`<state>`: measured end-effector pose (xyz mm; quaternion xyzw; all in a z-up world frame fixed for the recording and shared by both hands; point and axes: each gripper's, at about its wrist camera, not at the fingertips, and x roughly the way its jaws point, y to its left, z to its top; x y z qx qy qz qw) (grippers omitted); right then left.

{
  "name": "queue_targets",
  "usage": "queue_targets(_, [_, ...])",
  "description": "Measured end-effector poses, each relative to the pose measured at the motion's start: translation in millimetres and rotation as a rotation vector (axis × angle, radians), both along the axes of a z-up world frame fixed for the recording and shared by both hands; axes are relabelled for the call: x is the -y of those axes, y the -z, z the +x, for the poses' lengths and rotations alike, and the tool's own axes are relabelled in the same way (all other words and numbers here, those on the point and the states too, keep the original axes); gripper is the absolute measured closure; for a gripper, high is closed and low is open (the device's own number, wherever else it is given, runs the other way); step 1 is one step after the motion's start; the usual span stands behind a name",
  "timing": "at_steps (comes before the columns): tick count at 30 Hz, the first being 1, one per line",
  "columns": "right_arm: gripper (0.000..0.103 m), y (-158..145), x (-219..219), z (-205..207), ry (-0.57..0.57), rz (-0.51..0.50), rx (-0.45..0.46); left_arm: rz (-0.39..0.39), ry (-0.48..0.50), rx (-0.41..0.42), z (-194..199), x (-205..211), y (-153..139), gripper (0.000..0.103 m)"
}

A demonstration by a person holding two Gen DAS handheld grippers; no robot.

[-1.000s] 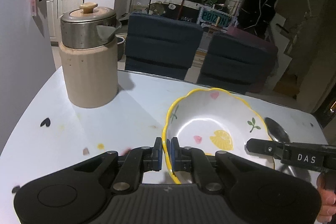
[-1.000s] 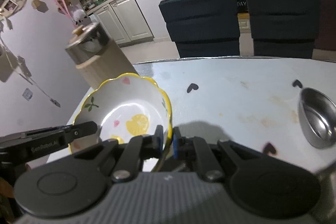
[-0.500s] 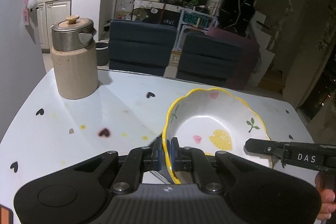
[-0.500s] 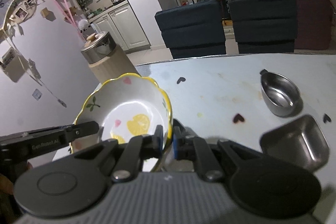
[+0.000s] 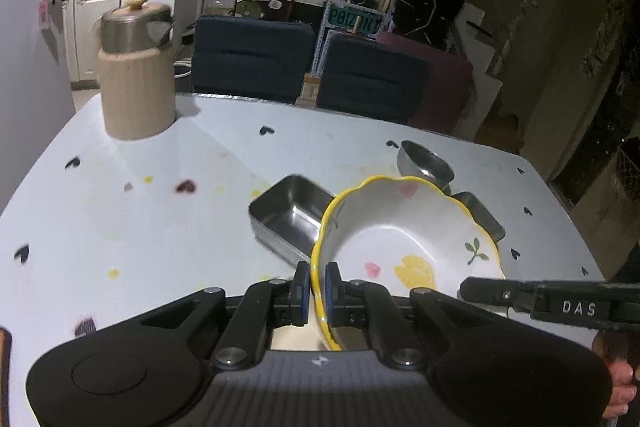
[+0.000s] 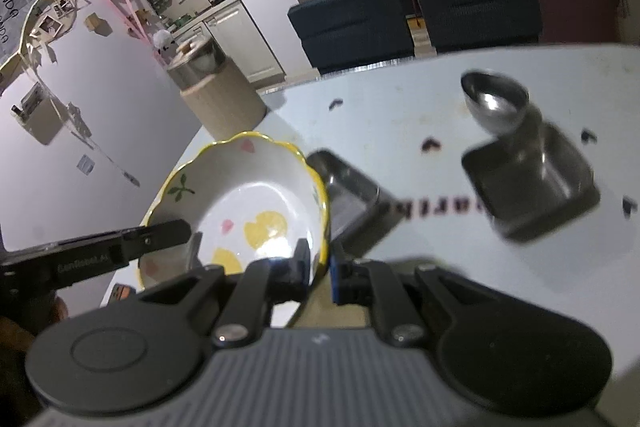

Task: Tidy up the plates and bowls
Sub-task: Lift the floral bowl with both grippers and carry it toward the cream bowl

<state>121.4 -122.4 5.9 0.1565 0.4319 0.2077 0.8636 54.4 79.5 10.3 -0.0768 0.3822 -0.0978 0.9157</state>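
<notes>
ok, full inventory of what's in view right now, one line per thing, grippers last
Scalloped ceramic bowl: 1, white with yellow rim, held above table.
Rectangular steel trays: 2, silver, mid table.
Round steel bowl: 1, silver, beyond trays.
Lidded canister: 1, beige with steel top, far left corner.
Table: 1, white with heart prints.
Chairs: 2, dark blue, behind table.
Left gripper: black, shut on bowl rim.
Right gripper: black, shut on opposite rim.

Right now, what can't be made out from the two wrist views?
- Second rectangular steel tray: left wrist view, mostly hidden behind the yellow-rimmed ceramic bowl.
- Printed lettering on the white table: right wrist view, motion-blurred, unreadable.
- Small round steel bowl: right wrist view, blurred; whether it touches the tray is unclear.
- Bowl's underside: hidden in both views.
</notes>
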Motion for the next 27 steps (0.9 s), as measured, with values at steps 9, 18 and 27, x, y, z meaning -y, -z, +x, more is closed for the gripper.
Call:
queue_targets(9, [0.091, 29.4, -9.0, -19.5, 0.006, 0.011, -0.057, -0.020, -0.013, -0.035, -1.9, -7.6, 22.8, 0.095])
queue_targets(18, [0.092, 43.6, -13.7, -17.7, 0.006, -0.012, -0.127, 0.002, -0.006, -0.107, 1.4, -7.4, 40.0, 0.095])
queue_targets(27, [0.092, 52.0, -29.4, -17.0, -0.009, -0.049, -0.183, 0.040, -0.011, -0.157, 3.1, -8.0, 51.8, 0.095])
